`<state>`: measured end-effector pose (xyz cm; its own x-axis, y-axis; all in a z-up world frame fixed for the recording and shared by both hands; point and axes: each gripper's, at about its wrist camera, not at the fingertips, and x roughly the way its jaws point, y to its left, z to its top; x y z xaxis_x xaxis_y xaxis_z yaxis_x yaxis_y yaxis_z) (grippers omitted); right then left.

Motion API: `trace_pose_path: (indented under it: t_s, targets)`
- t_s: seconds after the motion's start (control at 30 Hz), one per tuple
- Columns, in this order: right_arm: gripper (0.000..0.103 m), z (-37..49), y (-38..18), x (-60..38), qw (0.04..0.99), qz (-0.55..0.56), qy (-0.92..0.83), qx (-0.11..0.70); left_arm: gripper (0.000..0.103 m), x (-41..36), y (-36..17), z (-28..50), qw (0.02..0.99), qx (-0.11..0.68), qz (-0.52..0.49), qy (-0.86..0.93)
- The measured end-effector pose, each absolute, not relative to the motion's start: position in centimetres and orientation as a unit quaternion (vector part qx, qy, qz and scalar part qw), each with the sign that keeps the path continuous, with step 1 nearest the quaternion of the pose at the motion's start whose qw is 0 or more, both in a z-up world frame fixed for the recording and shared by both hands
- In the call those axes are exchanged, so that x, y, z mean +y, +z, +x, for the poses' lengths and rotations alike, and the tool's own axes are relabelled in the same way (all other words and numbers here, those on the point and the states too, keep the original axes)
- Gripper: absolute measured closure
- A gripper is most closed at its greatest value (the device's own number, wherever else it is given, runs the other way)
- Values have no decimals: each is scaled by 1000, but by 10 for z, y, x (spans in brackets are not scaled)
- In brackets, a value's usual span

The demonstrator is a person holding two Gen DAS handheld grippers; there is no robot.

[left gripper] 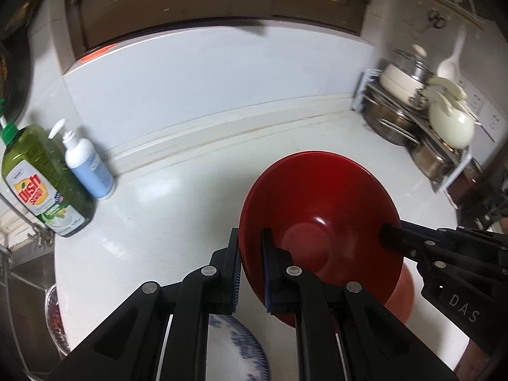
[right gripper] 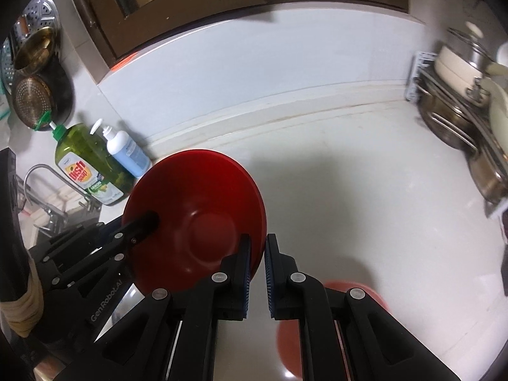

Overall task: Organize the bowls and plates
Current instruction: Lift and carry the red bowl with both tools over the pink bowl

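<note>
A red bowl (left gripper: 320, 222) is held above the white counter by both grippers, tilted. My left gripper (left gripper: 250, 273) is shut on its left rim, one finger inside and one outside. My right gripper (right gripper: 257, 273) is shut on its right rim; it also shows in the left wrist view (left gripper: 393, 238). The bowl also shows in the right wrist view (right gripper: 197, 219). A second red bowl (right gripper: 317, 327) sits on the counter below. A blue-patterned white plate (left gripper: 235, 346) lies below my left gripper.
A green dish soap bottle (left gripper: 41, 181) and a white-blue pump bottle (left gripper: 89, 165) stand at the back left, by the sink and tap (right gripper: 47, 184). A rack of pots and lids (left gripper: 428, 120) stands at the right. The white counter (left gripper: 190, 203) spreads between them.
</note>
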<state>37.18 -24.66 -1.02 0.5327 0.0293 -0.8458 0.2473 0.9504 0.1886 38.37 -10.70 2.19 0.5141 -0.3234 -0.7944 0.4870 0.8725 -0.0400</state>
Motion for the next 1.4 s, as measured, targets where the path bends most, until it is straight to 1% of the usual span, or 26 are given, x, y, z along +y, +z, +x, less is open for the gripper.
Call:
trace_pose_path:
  t_s: [0.3, 0.57, 0.97, 1.4]
  targets:
    - [93, 316, -4, -276, 861, 157, -99, 474, 90, -143, 17, 347, 851, 433, 111, -276]
    - [93, 282, -9, -298, 853, 167, -126, 478, 90, -163, 3, 329, 831, 449, 128, -302]
    - [93, 263, -36, -314, 832, 179, -138, 506, 89, -179, -32, 317, 807, 480, 158, -307]
    - [93, 264, -67, -324, 810, 180, -135, 541, 89, -188, -60, 317, 787, 509, 173, -302]
